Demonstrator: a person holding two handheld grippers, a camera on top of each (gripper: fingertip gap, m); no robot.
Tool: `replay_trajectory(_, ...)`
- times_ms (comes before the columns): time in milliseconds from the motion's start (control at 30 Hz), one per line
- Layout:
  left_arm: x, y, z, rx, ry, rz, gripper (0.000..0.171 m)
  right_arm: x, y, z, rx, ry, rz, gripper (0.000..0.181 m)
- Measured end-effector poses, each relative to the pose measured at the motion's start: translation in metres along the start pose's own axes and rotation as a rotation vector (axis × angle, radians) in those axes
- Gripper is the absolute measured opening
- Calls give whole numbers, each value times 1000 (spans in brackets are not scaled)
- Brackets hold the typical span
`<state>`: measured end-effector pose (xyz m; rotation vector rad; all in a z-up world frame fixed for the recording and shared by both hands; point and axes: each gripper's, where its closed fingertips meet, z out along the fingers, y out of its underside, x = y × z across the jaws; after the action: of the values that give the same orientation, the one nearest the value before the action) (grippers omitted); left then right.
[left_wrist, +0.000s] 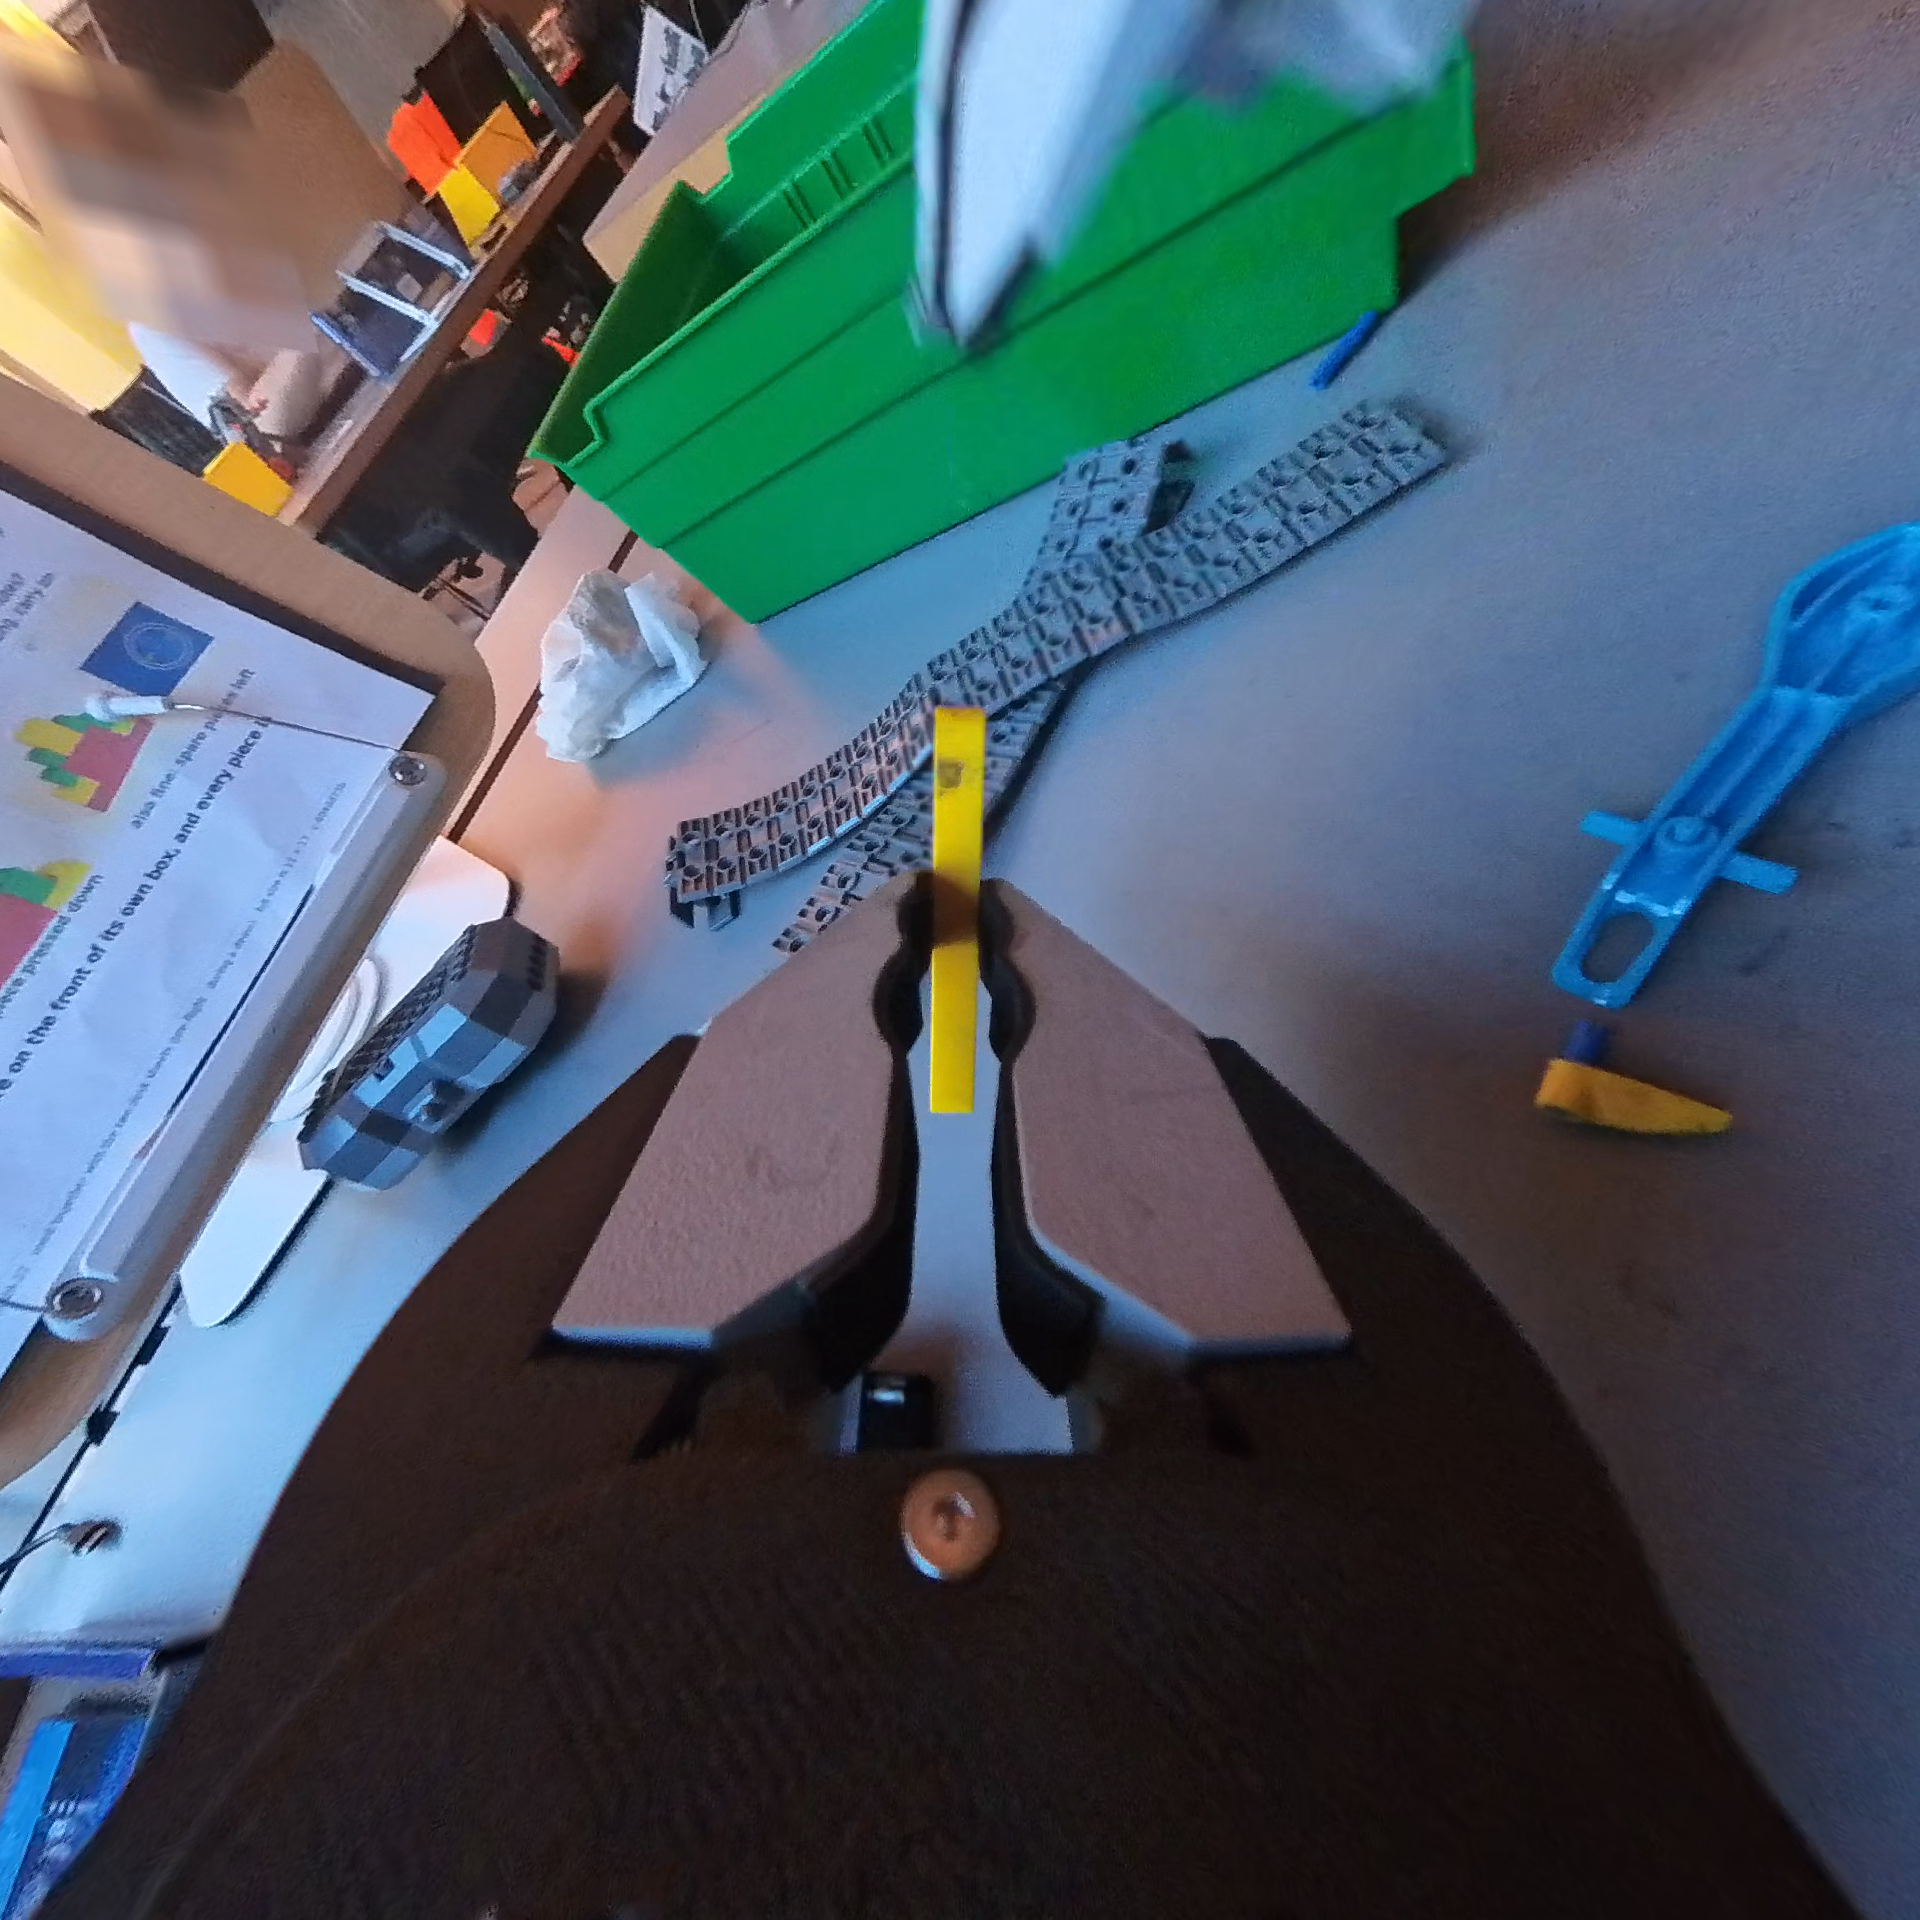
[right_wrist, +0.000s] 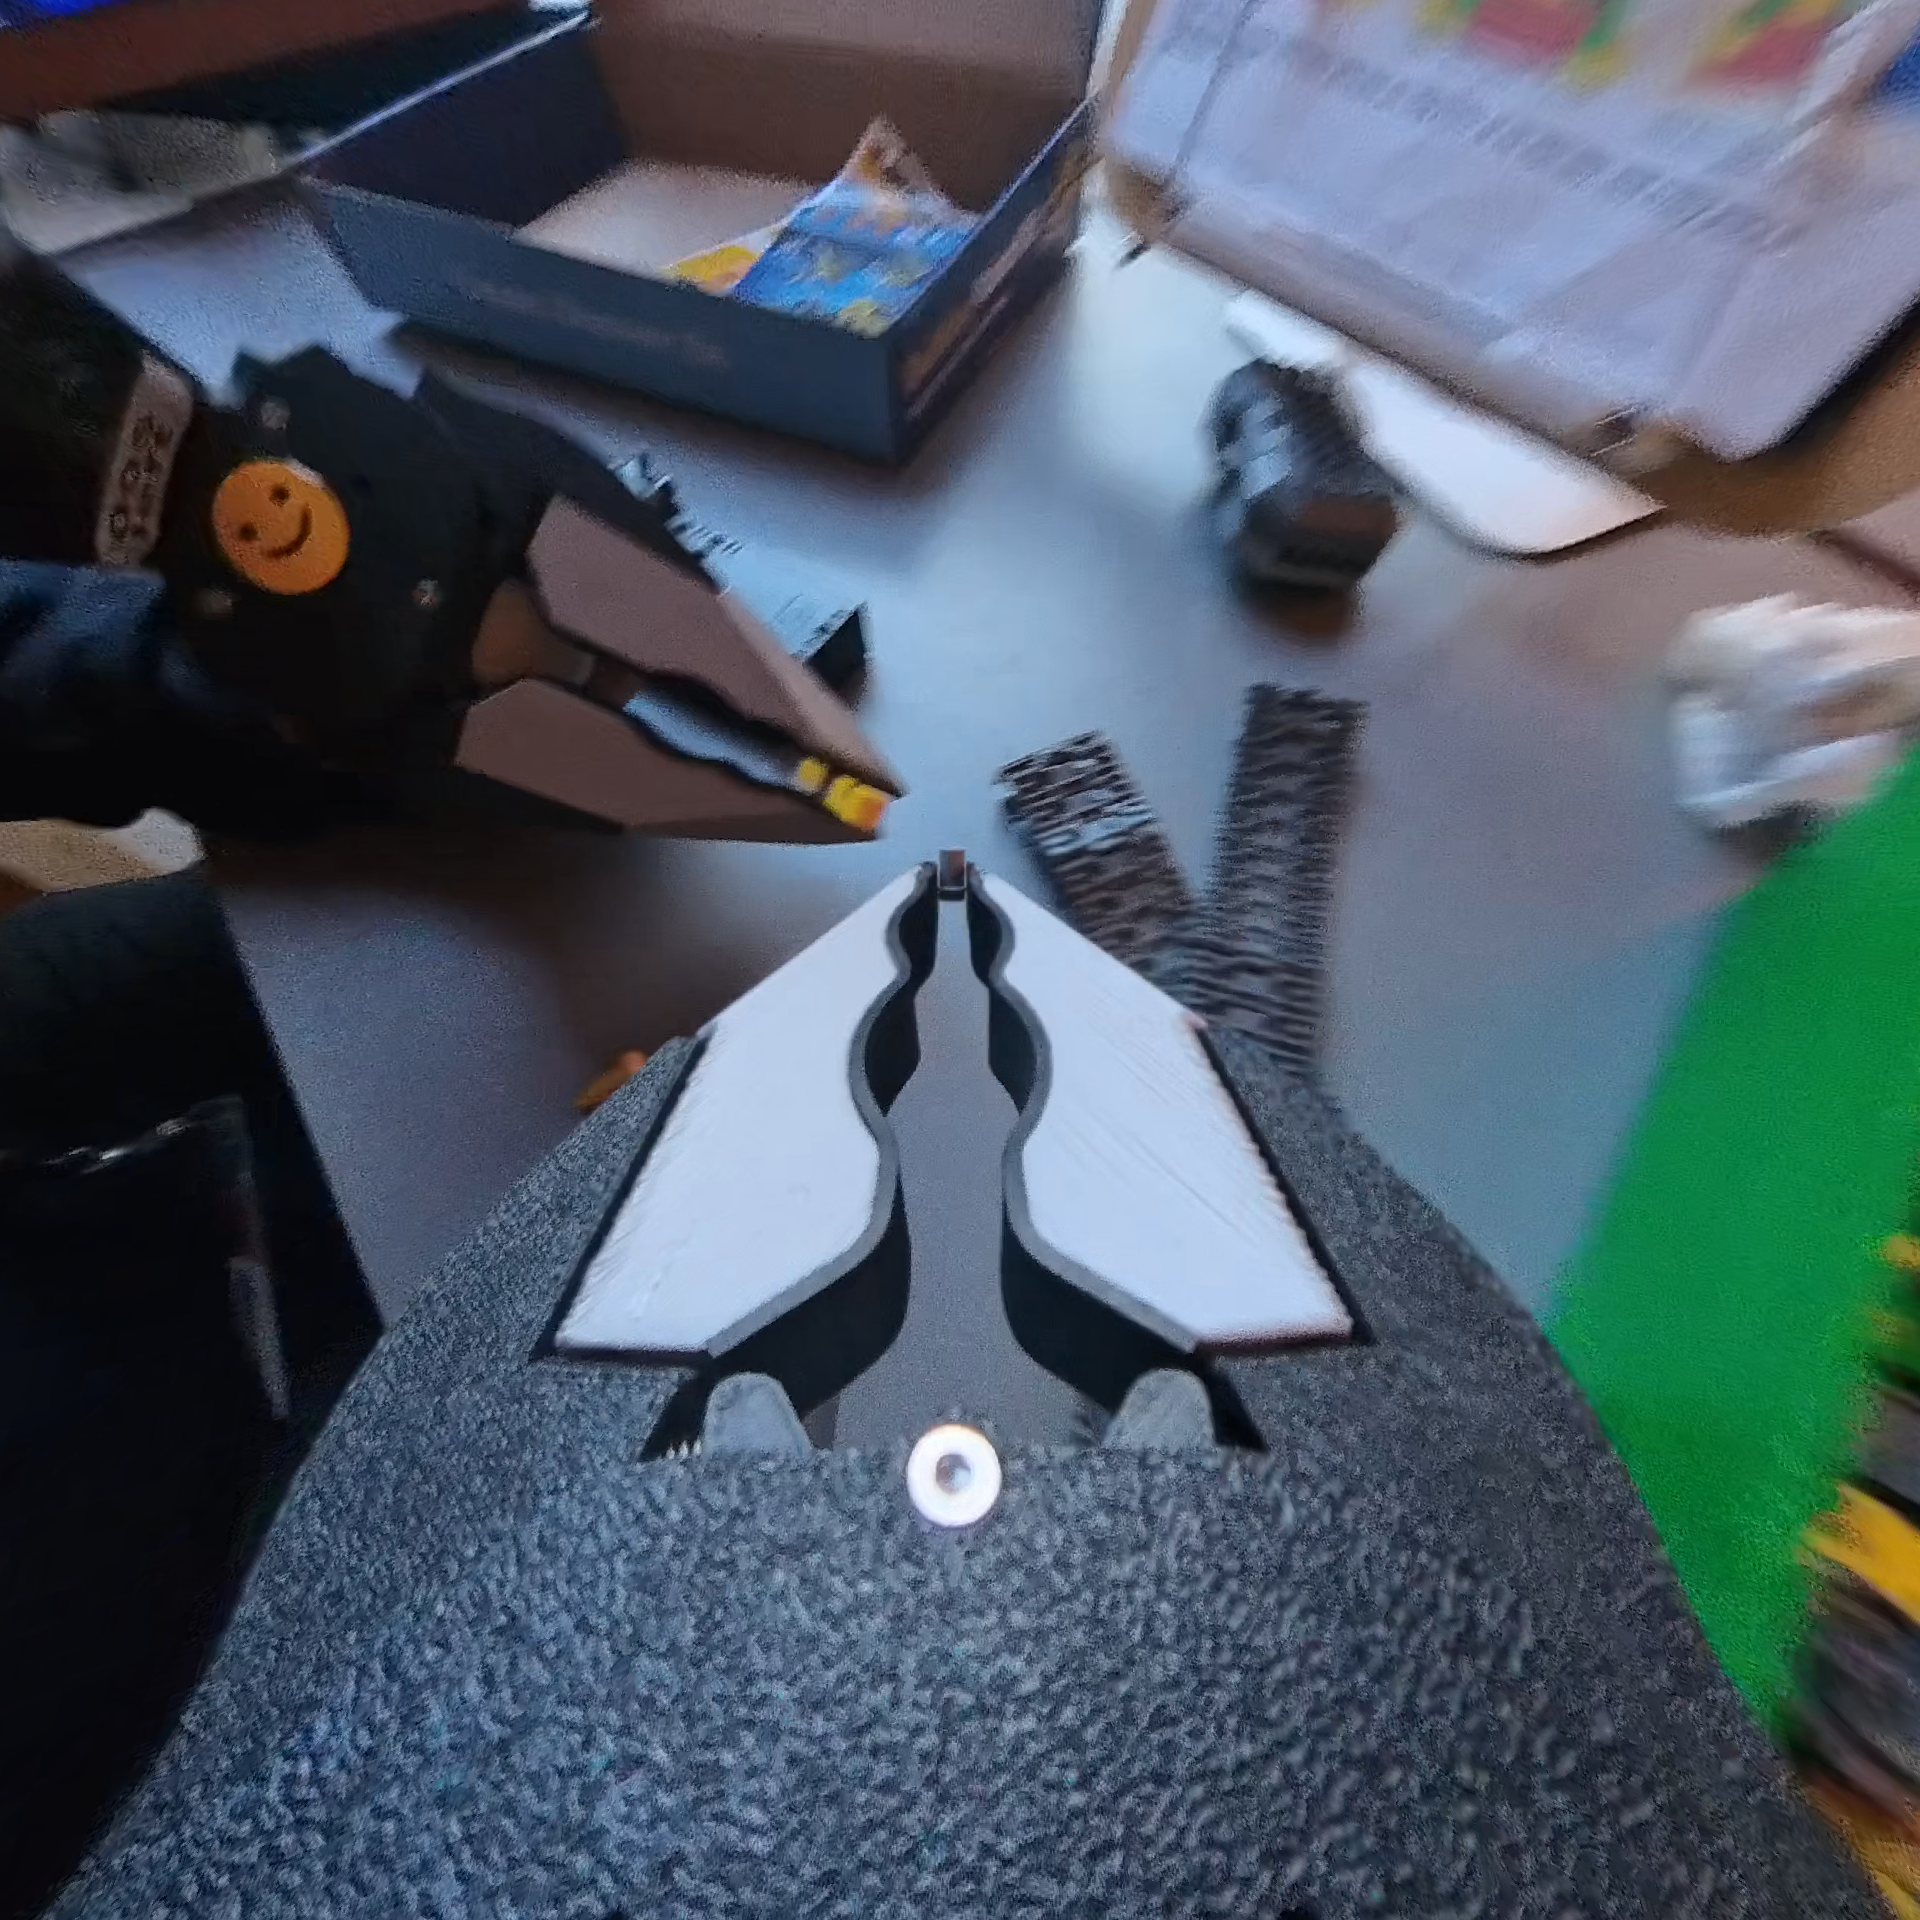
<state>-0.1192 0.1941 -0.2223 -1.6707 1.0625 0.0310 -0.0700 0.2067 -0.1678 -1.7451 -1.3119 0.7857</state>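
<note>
My left gripper (left_wrist: 954, 902) is shut on a thin yellow plate (left_wrist: 956, 821) held edge-on, which sticks out past the fingertips above two long grey studded strips (left_wrist: 1091, 634) lying crossed on the grey table. My right gripper (right_wrist: 951, 875) is shut on a tiny dark piece (right_wrist: 951, 869) at its tips. In the right wrist view the left gripper (right_wrist: 862, 805) shows at the left with the yellow plate (right_wrist: 854, 800) at its tip, a short way from my right tips. The right gripper shows blurred at the top of the left wrist view (left_wrist: 997, 156).
A green bin (left_wrist: 935, 416) stands behind the strips. A blue brick separator tool (left_wrist: 1714, 779), a yellow wedge piece (left_wrist: 1621, 1107), a small blue pin (left_wrist: 1343, 348), crumpled white plastic (left_wrist: 613, 665), a grey brick model (left_wrist: 436, 1049), an instruction sheet (left_wrist: 156, 831) and an open dark box (right_wrist: 727, 260) lie around. My hands' fingertips stand some 7 cm from each other.
</note>
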Motion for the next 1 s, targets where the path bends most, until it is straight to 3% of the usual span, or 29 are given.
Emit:
replay_trajectory(133,9,-8,-1,39,31,29,6,72,-14,-63,-19,227,-33,1)
replay_trajectory(200,13,-10,-1,48,46,39,6,107,5,-81,-122,286,7,2)
replay_trajectory(267,15,-10,-1,50,52,41,6,132,27,-93,-230,324,95,17)
replay_trajectory(500,15,-12,-3,73,66,14,6,149,31,-108,-205,352,184,25)
replay_trajectory(600,15,-16,-5,96,75,4,6,116,9,-98,-106,287,111,25)
replay_trajectory(667,16,-20,-7,121,78,14,6,70,1,-75,-82,164,42,25)
replay_trajectory(800,24,-24,-8,138,84,71,6,-19,3,-19,-33,-122,134,25)
replay_trajectory(1000,24,-20,-7,107,60,105,6,-48,11,19,-9,-192,251,16)
